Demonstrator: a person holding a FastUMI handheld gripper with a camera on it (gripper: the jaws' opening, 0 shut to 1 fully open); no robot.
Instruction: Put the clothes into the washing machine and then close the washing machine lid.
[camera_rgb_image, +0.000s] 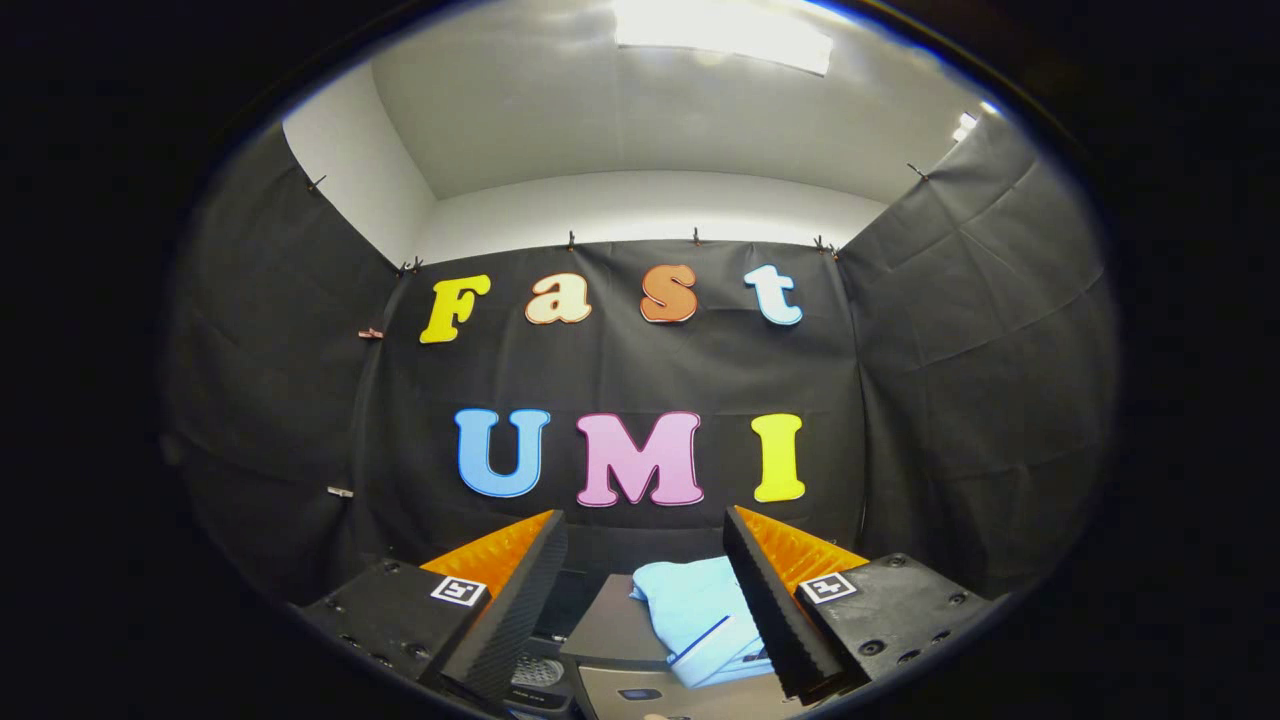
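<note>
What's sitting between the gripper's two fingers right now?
In the gripper view, the open gripper frames a folded light blue garment, lying on the grey washing machine top near one finger.

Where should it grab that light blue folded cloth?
Probably at the cloth's raised, bunched near edge, coming down from above. It lies folded on the grey machine top, between and just beyond the open tool fingers, so a flat side offers little to pinch.

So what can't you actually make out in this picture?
- Washing machine: mostly cut off below the gripper view, so whether its lid is open is unclear.
- Light blue garment: partly hidden behind one finger of the open claw; full shape unknown.
- Dark part between the fingers: too small to identify.
</note>
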